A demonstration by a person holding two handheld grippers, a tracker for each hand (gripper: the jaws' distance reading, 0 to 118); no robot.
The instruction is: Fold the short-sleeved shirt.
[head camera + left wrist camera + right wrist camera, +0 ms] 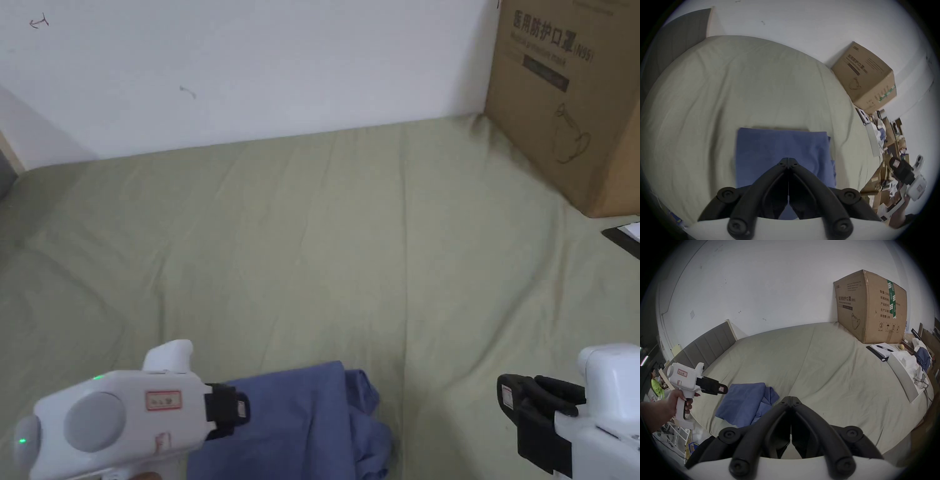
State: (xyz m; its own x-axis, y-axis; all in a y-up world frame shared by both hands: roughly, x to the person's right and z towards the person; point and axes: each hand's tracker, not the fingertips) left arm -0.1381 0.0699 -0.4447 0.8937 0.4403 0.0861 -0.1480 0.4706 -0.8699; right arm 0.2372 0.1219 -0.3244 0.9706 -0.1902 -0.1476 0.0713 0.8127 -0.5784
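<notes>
While both grippers' fingers are pressed together on nothing, the shirt lies folded by the bed's near edge. Left gripper hovers over it, right gripper well apart; looks done, bar its bunched right side.

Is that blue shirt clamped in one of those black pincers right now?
No, the blue shirt lies folded on the bed, and both the left gripper and the right gripper are shut on nothing.

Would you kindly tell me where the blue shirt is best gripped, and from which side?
Probably the bunched layers on the right edge of the blue shirt, coming in from the right with the right gripper. That side is loose and raised off the bed sheet; the rest lies flat, offering little to pinch.
</notes>
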